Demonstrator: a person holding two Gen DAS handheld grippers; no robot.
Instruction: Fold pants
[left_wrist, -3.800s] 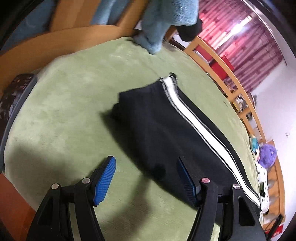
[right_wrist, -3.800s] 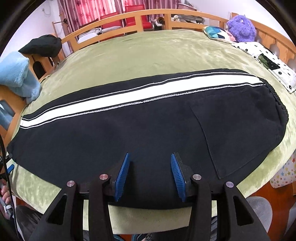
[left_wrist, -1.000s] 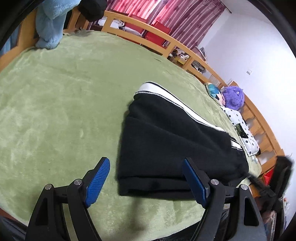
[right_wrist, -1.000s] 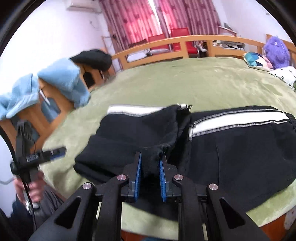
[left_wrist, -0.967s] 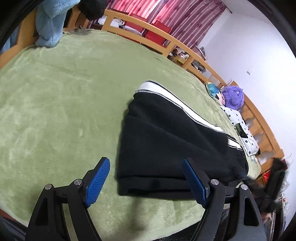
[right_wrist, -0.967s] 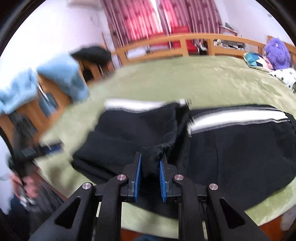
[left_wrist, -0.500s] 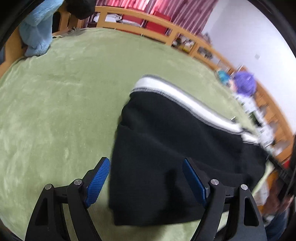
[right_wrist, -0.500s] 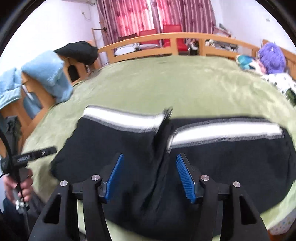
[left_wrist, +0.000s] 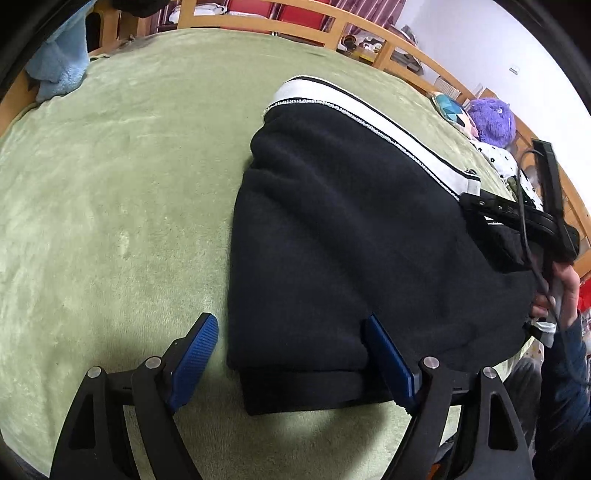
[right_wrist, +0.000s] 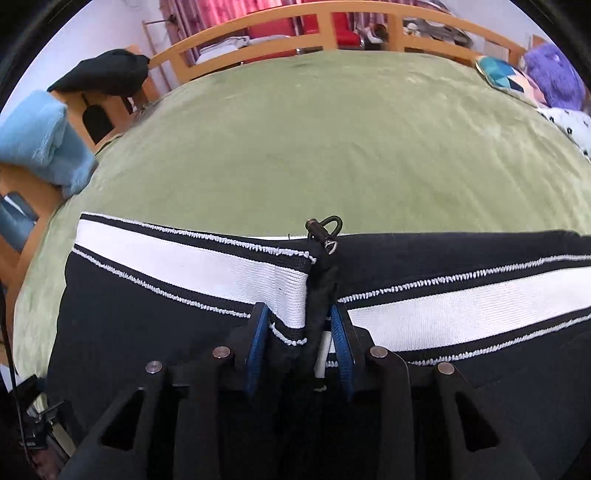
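Black pants (left_wrist: 351, 236) with a white side stripe (right_wrist: 207, 266) lie folded over on the green bed cover (left_wrist: 110, 166). My left gripper (left_wrist: 291, 354) is open, its blue pads either side of the near folded corner. My right gripper (right_wrist: 299, 336) has its jaws narrowed around the cuff hem (right_wrist: 317, 295) of the folded-over leg, resting on the lower layer; a drawstring toggle (right_wrist: 325, 229) sticks out beyond it. The right gripper also shows in the left wrist view (left_wrist: 517, 218), above the pants' far end.
A wooden bed rail (right_wrist: 332, 22) runs round the back. Blue towels (right_wrist: 40, 144) and a dark garment (right_wrist: 103, 74) hang at the left. A purple plush toy (left_wrist: 491, 122) and cushions lie at the right edge.
The right gripper opened after carrying the leg over, moved forward to the cuff by the stripe and narrowed on it. The left gripper came nearer to the fold's corner.
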